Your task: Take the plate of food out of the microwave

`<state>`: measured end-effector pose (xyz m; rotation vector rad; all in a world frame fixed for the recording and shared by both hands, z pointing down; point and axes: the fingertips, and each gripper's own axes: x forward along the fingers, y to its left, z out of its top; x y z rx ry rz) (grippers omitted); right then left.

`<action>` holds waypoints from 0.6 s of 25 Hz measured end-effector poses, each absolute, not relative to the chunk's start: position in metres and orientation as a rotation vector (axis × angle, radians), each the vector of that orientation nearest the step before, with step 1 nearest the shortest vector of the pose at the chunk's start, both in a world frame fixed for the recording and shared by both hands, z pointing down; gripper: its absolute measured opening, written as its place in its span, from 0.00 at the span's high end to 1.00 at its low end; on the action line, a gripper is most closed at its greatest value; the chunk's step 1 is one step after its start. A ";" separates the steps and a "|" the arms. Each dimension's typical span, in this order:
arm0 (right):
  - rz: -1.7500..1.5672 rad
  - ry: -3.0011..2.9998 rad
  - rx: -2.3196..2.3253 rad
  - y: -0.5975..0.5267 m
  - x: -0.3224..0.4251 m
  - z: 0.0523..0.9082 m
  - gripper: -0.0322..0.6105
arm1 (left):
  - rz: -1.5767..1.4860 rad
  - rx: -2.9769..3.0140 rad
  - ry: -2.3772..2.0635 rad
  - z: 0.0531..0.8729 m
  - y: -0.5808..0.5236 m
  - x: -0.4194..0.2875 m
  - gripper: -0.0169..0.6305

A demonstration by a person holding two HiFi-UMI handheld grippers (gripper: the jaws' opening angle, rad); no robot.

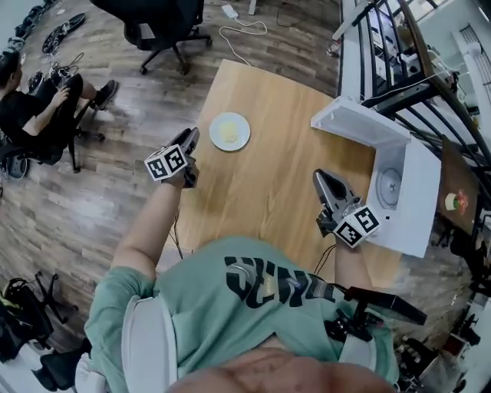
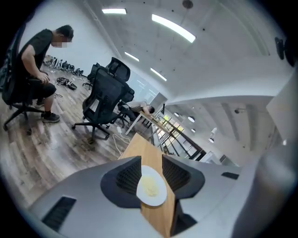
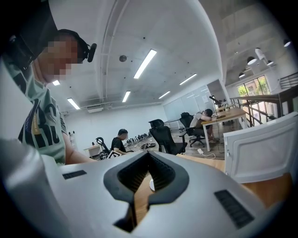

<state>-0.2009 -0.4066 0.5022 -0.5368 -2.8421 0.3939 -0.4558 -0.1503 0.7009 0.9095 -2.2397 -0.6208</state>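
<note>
A white plate (image 1: 229,131) with pale yellow food lies on the wooden table (image 1: 268,192), outside the white microwave (image 1: 410,207). The microwave door (image 1: 359,123) hangs open and the glass turntable (image 1: 389,186) inside is bare. My left gripper (image 1: 193,138) hovers just left of the plate, apart from it and open. In the left gripper view the plate (image 2: 151,188) shows beyond the spread jaws of my left gripper (image 2: 151,160). My right gripper (image 1: 319,176) is in front of the microwave opening with its jaws shut and nothing in them; the right gripper view shows this gripper (image 3: 148,155) tip to tip.
A person sits on a chair (image 1: 31,104) at the far left on the wood floor. A black office chair (image 1: 165,23) and a white cable (image 1: 242,32) lie beyond the table's far end. A dark metal railing (image 1: 430,84) runs behind the microwave.
</note>
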 end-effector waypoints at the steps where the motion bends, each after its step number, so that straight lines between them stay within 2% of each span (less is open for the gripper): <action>1: 0.387 -2.848 -0.537 -0.401 -0.203 0.497 0.94 | -0.657 0.941 -2.247 0.687 -0.142 -0.453 0.75; 2: 0.379 -2.855 -0.536 -0.395 -0.204 0.492 0.94 | -0.693 0.979 -2.251 0.673 -0.134 -0.450 0.79; 4: 0.360 -2.866 -0.528 -0.380 -0.204 0.483 0.94 | -0.758 1.069 -2.240 0.646 -0.120 -0.440 0.94; 5: 0.352 -2.872 -0.521 -0.373 -0.201 0.478 0.94 | -0.783 1.117 -2.226 0.634 -0.114 -0.433 0.97; 9: 0.321 -2.910 -0.451 -0.353 -0.182 0.458 0.94 | -0.806 1.322 -2.151 0.594 -0.107 -0.405 0.97; 15: 0.323 -2.969 -0.266 -0.335 -0.133 0.447 0.94 | -0.679 1.645 -1.954 0.557 -0.130 -0.355 0.97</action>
